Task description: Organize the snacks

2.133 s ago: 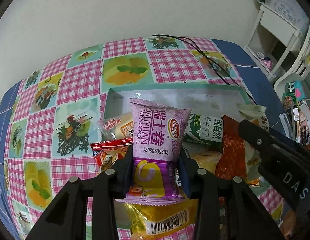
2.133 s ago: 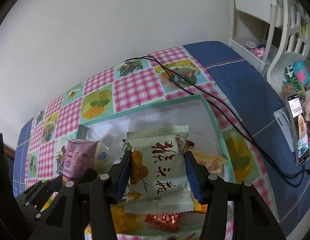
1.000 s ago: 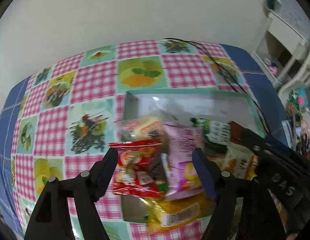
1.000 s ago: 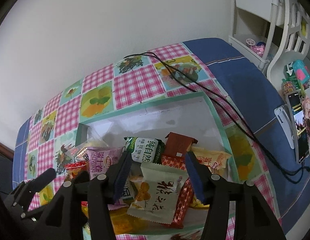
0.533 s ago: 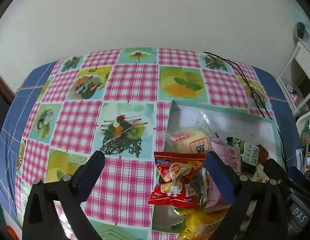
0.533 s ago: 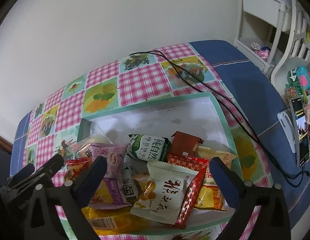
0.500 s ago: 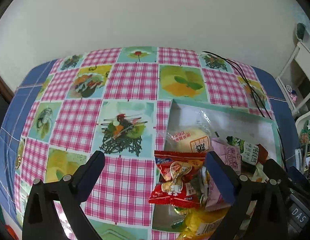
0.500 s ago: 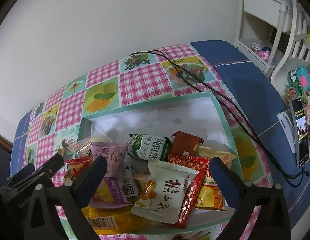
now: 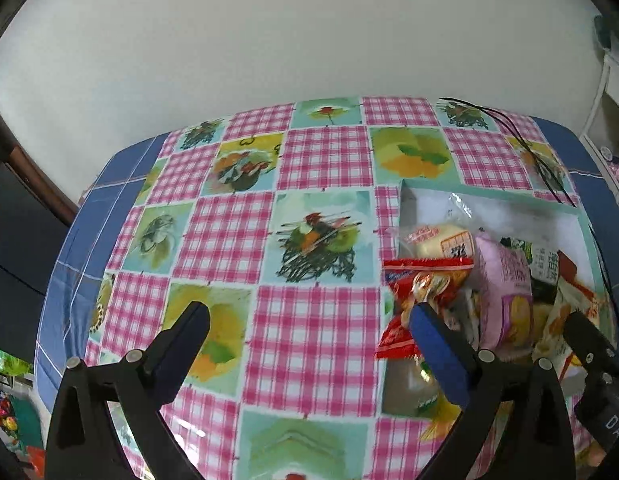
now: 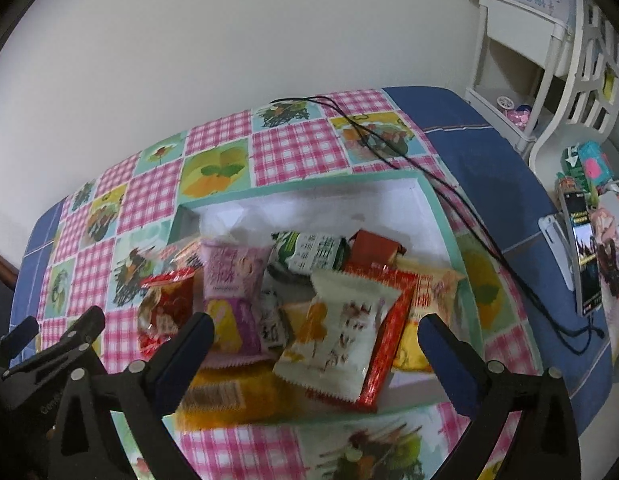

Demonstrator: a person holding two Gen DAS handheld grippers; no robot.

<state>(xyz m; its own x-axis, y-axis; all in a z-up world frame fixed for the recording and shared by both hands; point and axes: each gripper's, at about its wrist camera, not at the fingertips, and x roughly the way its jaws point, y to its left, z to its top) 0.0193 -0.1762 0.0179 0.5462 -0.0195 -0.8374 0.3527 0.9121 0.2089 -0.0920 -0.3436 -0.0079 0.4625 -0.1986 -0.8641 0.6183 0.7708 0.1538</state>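
The snacks lie heaped in a shallow teal-rimmed box (image 10: 449, 220) that sits on the checked tablecloth (image 9: 309, 320), toward the right side of the table. The heap fills the near half of the box; the far half shows bare white floor.

The purple packet (image 10: 233, 280) lies with its long axis running near to far, its printed end toward the far wall, and leans on its neighbours. The white packet (image 10: 337, 336) lies tilted, long axis from near left to far right, resting on a red-edged packet (image 10: 389, 320). The green-and-white packet (image 10: 313, 250) lies crosswise, long axis left to right. A red packet (image 10: 165, 312) hangs over the box's left rim. A yellow packet (image 10: 229, 396) lies flat at the near edge, its long axis left to right, though blur hides its outline.

The left gripper (image 9: 305, 320) points steeply down at bare tablecloth left of the box. Its jaws stand spread wide, released, with nothing between them; its right finger (image 9: 437, 352) overlaps the red packet in view, and contact cannot be judged.

The right gripper (image 10: 315, 328) points steeply down over the near part of the heap. Its jaws also stand wide and released. The white packet shows between the fingers but neither pad presses on it.

A black cable (image 10: 449, 192) runs across the table past the box's far right corner.
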